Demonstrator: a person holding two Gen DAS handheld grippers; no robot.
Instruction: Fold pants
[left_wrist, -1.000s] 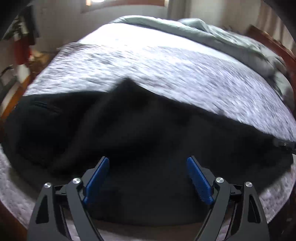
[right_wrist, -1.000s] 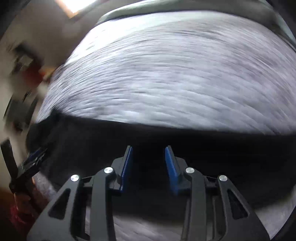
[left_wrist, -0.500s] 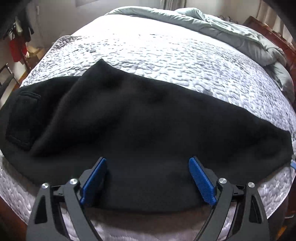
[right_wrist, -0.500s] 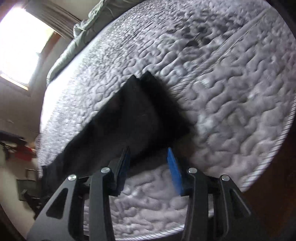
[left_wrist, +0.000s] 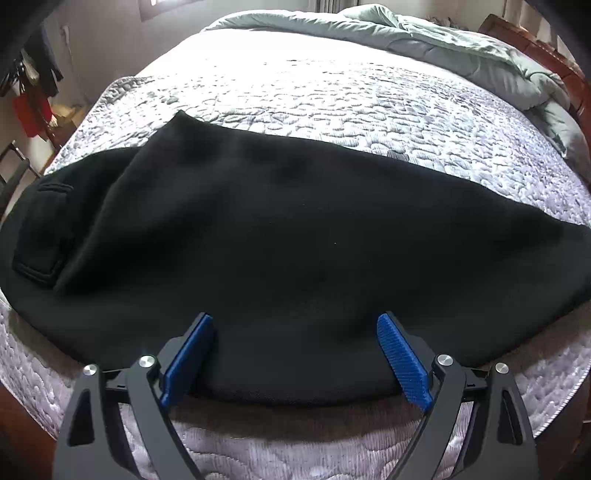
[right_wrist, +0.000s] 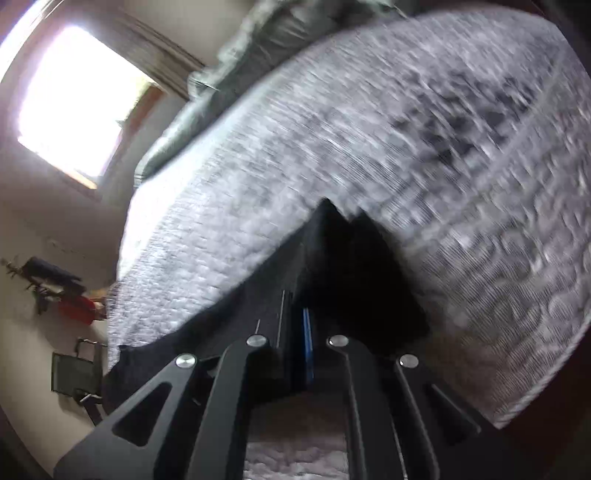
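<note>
We see the black fleece pants (left_wrist: 295, 236) lying lengthwise across the near edge of the bed with a grey-white quilted cover (left_wrist: 332, 99). Our left gripper (left_wrist: 295, 354) hangs over their near hem, jaws spread wide and holding nothing. Our right gripper (right_wrist: 301, 332) has just been closing and now pinches the cloth at the pants' leg end (right_wrist: 354, 273). A rumpled grey-green duvet (left_wrist: 461, 44) lies at the far side.

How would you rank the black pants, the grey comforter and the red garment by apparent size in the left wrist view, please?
1. black pants
2. grey comforter, though it lies farther away
3. red garment
</note>
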